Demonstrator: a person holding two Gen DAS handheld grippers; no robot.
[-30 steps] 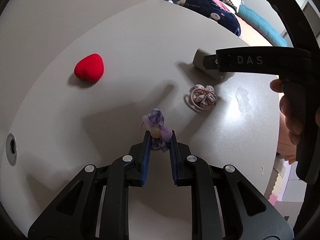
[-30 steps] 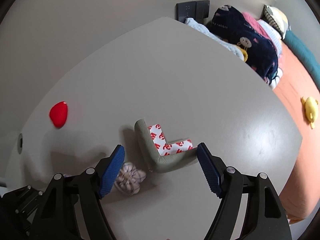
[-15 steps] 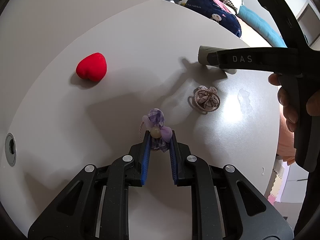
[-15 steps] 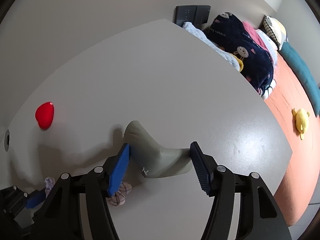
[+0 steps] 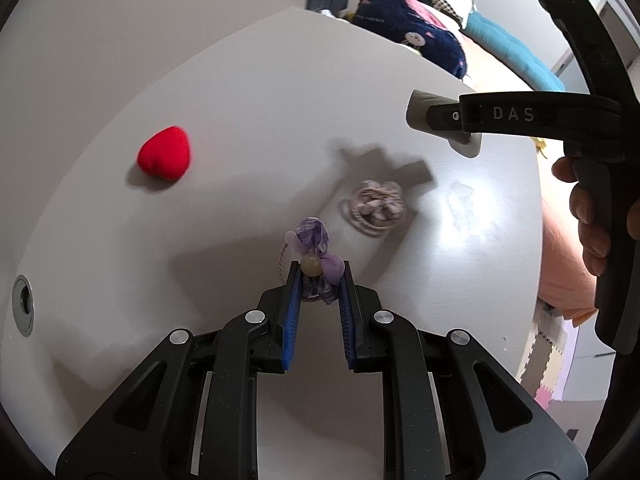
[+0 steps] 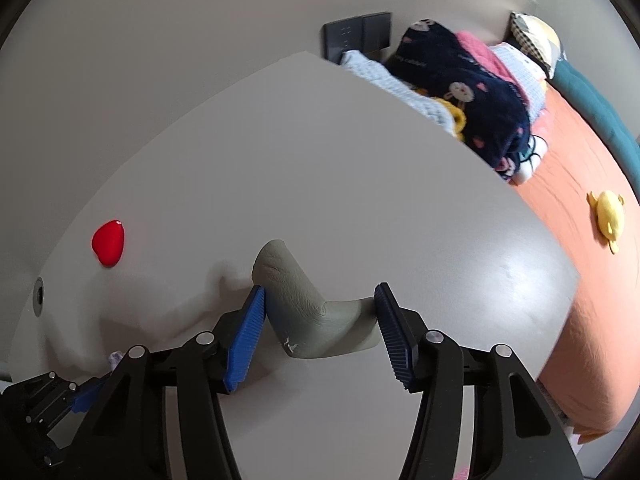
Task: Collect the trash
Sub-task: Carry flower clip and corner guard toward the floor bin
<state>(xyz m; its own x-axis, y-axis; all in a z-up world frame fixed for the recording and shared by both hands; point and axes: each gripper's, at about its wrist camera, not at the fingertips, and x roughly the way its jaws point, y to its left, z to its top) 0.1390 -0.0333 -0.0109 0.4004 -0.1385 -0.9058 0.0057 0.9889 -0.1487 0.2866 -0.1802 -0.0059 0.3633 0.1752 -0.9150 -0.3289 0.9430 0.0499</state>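
My left gripper (image 5: 320,266) is shut on a purple fabric hair tie with a bead (image 5: 310,236), just above the white table (image 5: 240,100). A beige plaid scrunchie (image 5: 376,206) lies to its right. The jaws of my right gripper (image 6: 320,289) are closing, and their blue pads press both sides of a grey L-shaped foam corner guard (image 6: 296,300). The guard hangs clear of the table and casts a shadow. In the left wrist view the corner guard (image 5: 418,110) sticks out of the right gripper's black fingers (image 5: 520,114), held by a hand (image 5: 588,208). A red heart cushion (image 5: 165,158) lies at the far left.
A round cable hole (image 5: 22,304) sits near the table's left edge. Beyond the table's right edge is a bed with an orange sheet (image 6: 580,280), piled blankets (image 6: 460,92) and a yellow toy (image 6: 608,214). A dark wall panel (image 6: 356,34) is at the far corner.
My right gripper narrowed onto the corner guard, tipped it up and lifted it off the table; the red-and-white tape side no longer shows. The left gripper kept still with the hair tie.
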